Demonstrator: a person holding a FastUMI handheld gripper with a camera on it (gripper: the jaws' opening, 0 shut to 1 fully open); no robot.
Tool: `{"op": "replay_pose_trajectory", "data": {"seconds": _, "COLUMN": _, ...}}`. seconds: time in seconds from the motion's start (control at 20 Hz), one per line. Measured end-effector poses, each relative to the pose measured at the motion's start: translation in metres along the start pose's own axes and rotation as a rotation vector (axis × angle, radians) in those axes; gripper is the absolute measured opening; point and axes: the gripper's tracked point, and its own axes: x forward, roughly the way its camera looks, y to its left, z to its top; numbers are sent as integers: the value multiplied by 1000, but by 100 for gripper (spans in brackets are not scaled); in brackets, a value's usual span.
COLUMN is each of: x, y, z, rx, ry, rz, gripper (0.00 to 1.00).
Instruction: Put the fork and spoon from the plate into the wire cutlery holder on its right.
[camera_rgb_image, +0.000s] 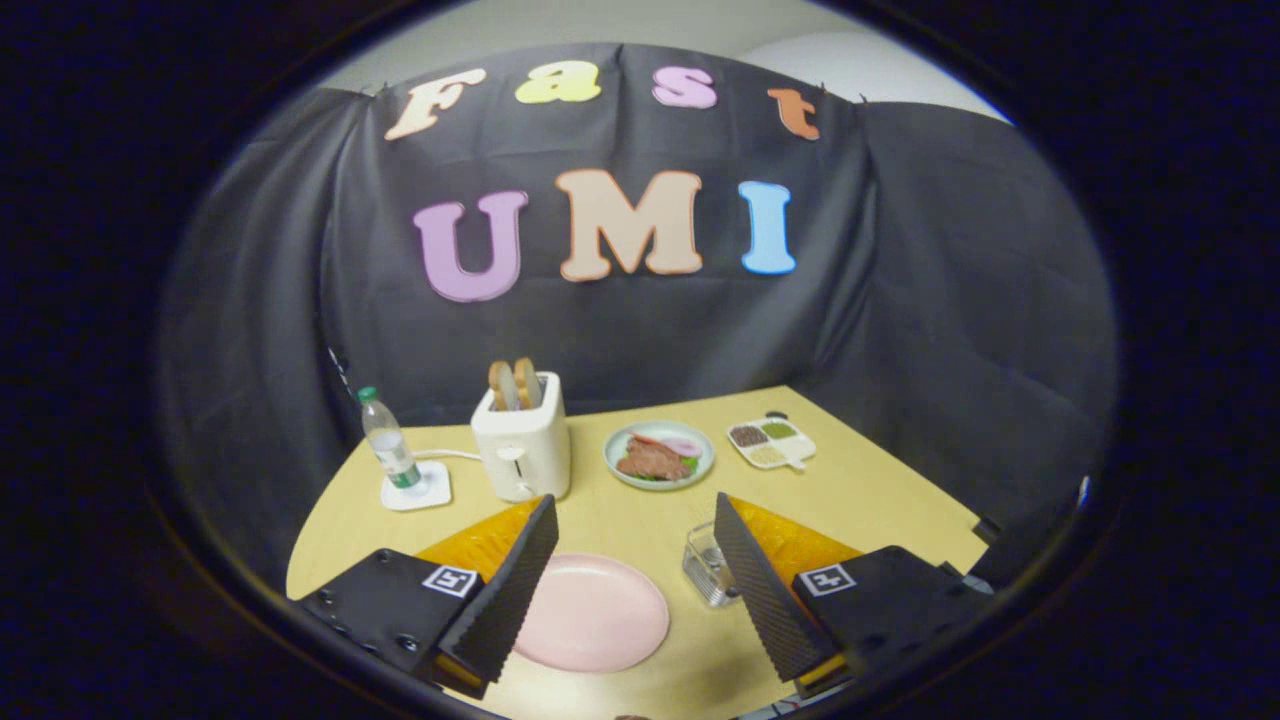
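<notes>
While the jaws hang spread wide above the bench (870, 490), pinching nothing, we see the plate (600, 615) lying betw. them, its near-left rim tucked under one jaw. The holder (705, 570) stands just right of the plate, touching or nearly touching the inner face of the other jaw.

Task items: the plate's pink face reads bare as far as we can tell. Fork and spoon are not resolved on it, and we cannot tell whether they stand in the holder, whose contents are too small and partly masked by the jaw. Hence no heading or long axis can be given for either; we judge the holder's own axis approx. vertical, mouth up.

Step in hand (our judgement): survey/approach from height, or task near its end.

Technique, if a piece is left to lift:
- Set the jaws across the handle, i.e. perpendicular to its long axis, near mid-length.
- Close low but w/o scraping the plate.
- Tip the piece upright before lowering it into the holder, so it clears the wire rim.

Beyond the jaws: toaster (520, 450), bottle (388, 450), food dish (659, 455), divided tray (770, 443); all well apart from the work zone.
</notes>
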Motion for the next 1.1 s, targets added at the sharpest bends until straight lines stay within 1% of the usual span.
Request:
{"op": "replay_pose_trajectory", "data": {"seconds": 0.15, "x": -17, "y": 12, "z": 34, "rx": 19, "ry": -152, "rz": 60, "gripper": 100}}
{"op": "replay_pose_trajectory", "data": {"seconds": 0.2, "x": -15, "y": 3, "z": 50, "rx": 21, "ry": -195, "rz": 68, "gripper": 100}}
{"op": "replay_pose_trajectory", "data": {"seconds": 0.4, "x": -31, "y": 2, "z": 64, "rx": 19, "ry": -281, "rz": 93, "gripper": 99}}
{"op": "replay_pose_trajectory", "data": {"seconds": 0.55, "x": -36, "y": -3, "z": 62, "rx": 32, "ry": -291, "rz": 93, "gripper": 99}}
{"op": "replay_pose_trajectory", "data": {"seconds": 0.8, "x": -30, "y": -17, "z": 45, "rx": 41, "ry": -231, "rz": 70, "gripper": 99}}
{"op": "replay_pose_trajectory", "data": {"seconds": 1.1, "x": -32, "y": -25, "z": 43, "rx": 57, "ry": -232, "rz": 67, "gripper": 99}}
